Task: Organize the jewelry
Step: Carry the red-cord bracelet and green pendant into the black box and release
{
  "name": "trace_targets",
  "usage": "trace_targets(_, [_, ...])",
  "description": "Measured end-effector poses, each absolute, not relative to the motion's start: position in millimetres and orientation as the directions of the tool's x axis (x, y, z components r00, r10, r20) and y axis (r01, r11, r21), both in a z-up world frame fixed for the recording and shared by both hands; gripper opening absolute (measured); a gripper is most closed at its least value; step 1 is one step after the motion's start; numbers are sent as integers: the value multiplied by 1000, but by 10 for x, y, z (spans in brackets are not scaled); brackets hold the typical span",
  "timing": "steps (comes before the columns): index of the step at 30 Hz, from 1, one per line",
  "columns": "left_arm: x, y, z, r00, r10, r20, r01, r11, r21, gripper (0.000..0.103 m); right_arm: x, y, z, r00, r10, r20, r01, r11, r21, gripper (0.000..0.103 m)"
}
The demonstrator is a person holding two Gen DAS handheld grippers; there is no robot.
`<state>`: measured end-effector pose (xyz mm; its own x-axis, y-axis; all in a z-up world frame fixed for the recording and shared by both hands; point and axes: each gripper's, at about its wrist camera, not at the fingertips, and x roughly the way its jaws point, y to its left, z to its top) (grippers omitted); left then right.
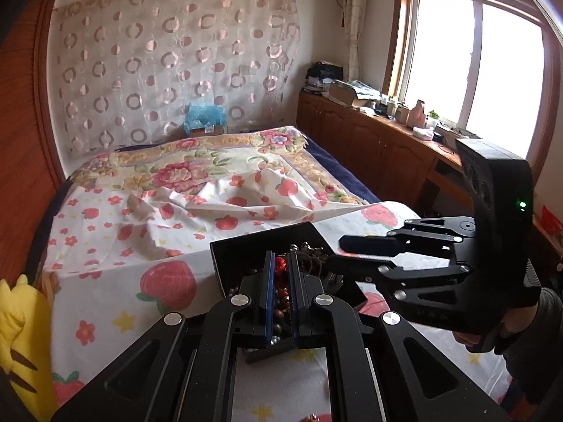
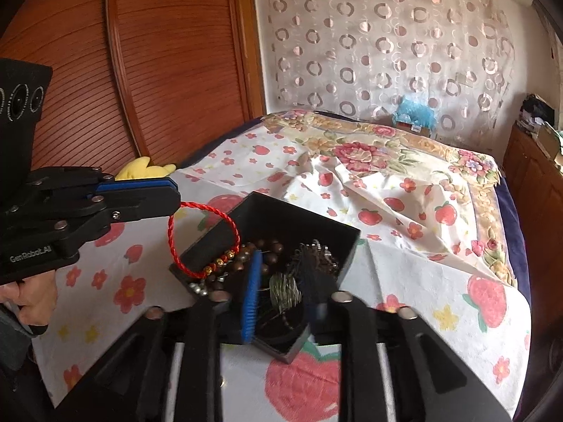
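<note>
Item: red cord [image 2: 202, 237], lower left of frame, pinched in closed left gripper [image 2: 176, 191], dangling over box [image 2: 302, 218]. Right gripper [image 2: 285, 281]: jaws parted, empty, above beads [image 2: 246, 256]. Handling: lift slowly, keep cord clear of tangles.

A box [image 2: 281, 221] is sitting on the bed sheet [image 2: 404, 302] near the bed's front edge, holding beads [image 2: 260, 249] and chains [image 2: 313, 256]. The left gripper [image 2: 172, 190], at nine o'clock of the box in the right wrist view, is dangling a cord bracelet [image 2: 204, 242] over the box's wall. A plush toy [image 2: 144, 168] is lying behind that gripper at eleven o'clock, and the right gripper [image 2: 285, 302] is hovering over the box's near end.
</note>
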<state>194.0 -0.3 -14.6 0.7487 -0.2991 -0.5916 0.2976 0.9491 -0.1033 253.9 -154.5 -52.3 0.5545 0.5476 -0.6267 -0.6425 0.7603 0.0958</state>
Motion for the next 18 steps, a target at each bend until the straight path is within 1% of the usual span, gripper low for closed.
trace_targets(10, [2087,-81,-281,720,-294,-628,300,949,-100,6,2311,-1712,-563,560,553,-617,-638,763,104,33])
trace_targets(11, [2082,-88,-289,719,-294,-629,300,949,-100,8,2279,-1719,-583,559,552,-619,-641,761,101,33])
trace_targets(13, [2054,-76,-302,716,-295,-633,300,948,-102,15,2179,-1696,-635,550,550,-629,-650,754,91,33])
trace_targets(14, [2038,-67,-304,718,-293,-632,298,949,-102,21,2149,-1688,-652,545,551,-632,-655,750,89,33])
trace_targets(15, [2016,-54,-305,720,-295,-629,298,949,-104,23,2099,-1668,-680,539,552,-637,-661,745,86,33])
trace_targets(18, [1977,-38,-304,722,-287,-630,291,951,-100,26,1984,-1623,-772,515,557,-651,-678,730,89,33])
